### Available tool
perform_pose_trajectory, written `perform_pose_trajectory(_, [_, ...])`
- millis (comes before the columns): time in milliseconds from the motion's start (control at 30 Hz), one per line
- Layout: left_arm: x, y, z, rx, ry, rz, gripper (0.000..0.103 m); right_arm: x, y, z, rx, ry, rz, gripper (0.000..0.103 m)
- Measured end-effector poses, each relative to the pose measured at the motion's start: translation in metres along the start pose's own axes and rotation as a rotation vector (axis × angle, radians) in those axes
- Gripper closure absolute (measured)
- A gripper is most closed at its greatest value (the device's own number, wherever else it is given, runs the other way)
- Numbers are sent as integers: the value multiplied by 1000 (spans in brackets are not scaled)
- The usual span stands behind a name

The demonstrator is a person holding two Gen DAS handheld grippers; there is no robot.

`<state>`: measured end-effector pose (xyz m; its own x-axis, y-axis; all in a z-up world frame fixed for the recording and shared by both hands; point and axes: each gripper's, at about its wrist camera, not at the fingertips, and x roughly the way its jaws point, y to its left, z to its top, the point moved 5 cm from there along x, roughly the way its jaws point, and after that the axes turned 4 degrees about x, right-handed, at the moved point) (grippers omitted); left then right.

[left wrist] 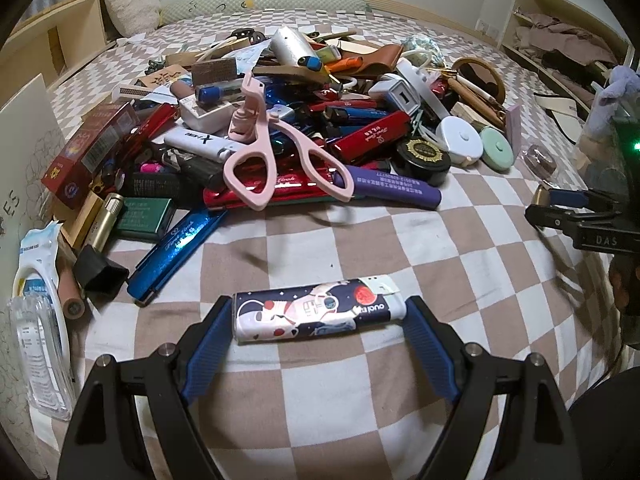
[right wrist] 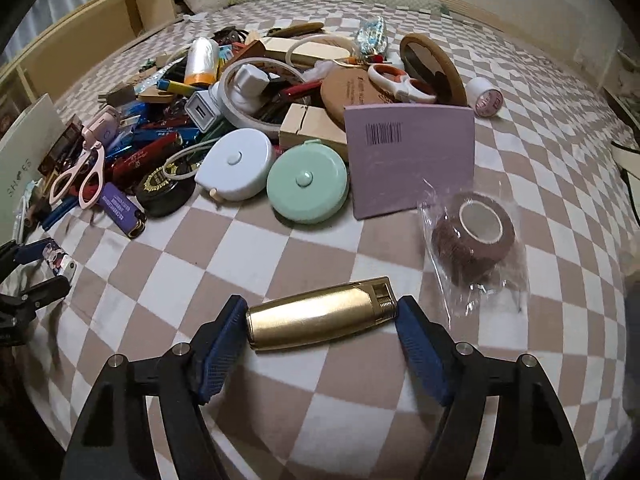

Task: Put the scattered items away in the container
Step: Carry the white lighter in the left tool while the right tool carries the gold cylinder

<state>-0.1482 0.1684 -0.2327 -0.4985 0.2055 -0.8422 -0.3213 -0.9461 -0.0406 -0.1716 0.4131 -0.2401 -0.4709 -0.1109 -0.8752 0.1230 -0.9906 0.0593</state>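
Left gripper [left wrist: 320, 316] spans an astronaut-print lighter [left wrist: 318, 308] lengthwise, blue pads at both ends; jaws wide, clamped on it, over the checked bedspread [left wrist: 460, 240]. Right gripper [right wrist: 322, 322] holds a gold lighter [right wrist: 320, 322] the same way, end to end, pads touching both tips. No earlier view to compare.

Counts, right wrist view:
- tape measures, two: one white [right wrist: 236, 164], one mint [right wrist: 306, 186], side by side, touching, at the pile's near edge.
- scissors, two: pink pair [right wrist: 82, 176] far left, orange-and-white pair [right wrist: 400, 80] at the back.
- one lilac card [right wrist: 412, 160], standing tilted just beside the mint measure.
- one brown wrap roll [right wrist: 474, 234] in clear film, alone, right of the gold lighter, apart from it.
- one small white roll [right wrist: 486, 96], far right, apart from the pile.
- one black round tin [right wrist: 164, 186], one white charger [right wrist: 202, 112].

Left wrist view: the pile [left wrist: 280, 120] is mostly slim lighters, red, blue and purple, overlapping; too tangled to count. A white box [left wrist: 24, 160] stands at the left edge.

Room: bare bedspread between the pile and both grippers, and more to the right of the pile. Wooden bed frame [right wrist: 80, 40] runs behind on the left. Container not identified with certainty.
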Motion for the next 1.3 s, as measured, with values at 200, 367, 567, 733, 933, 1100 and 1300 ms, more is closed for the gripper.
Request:
perform_pose_trajectory(200, [-5,1,-2,-14,-4,-18,18,-10,5,-2,3,2,-22,26])
perform_pose_trajectory(367, [-11,3,-2,-38,-8,-39,18,-25,12,3,3,-26,-20,26])
perform_pose_trajectory(567, [-28,5,7,-51,-46,-49,18,-46,27,14,-34,-63,-16,26])
perform_pose_trajectory(733, [-46,6,22,-51,-92,-60,18,-67,41,26,-66,-104,-16,26])
perform_pose_trajectory(933, [-76,17,36,-61,-148,-54,18,-98,60,43,-75,-167,12,26])
perform_pose_trajectory(1100, [-104,30,45,-70,-196,-41,18,-124,81,53,-105,-214,14,26])
perform_pose_trajectory(1300, [-146,44,53,-69,-263,-12,18,-153,107,67,-118,-274,32,26])
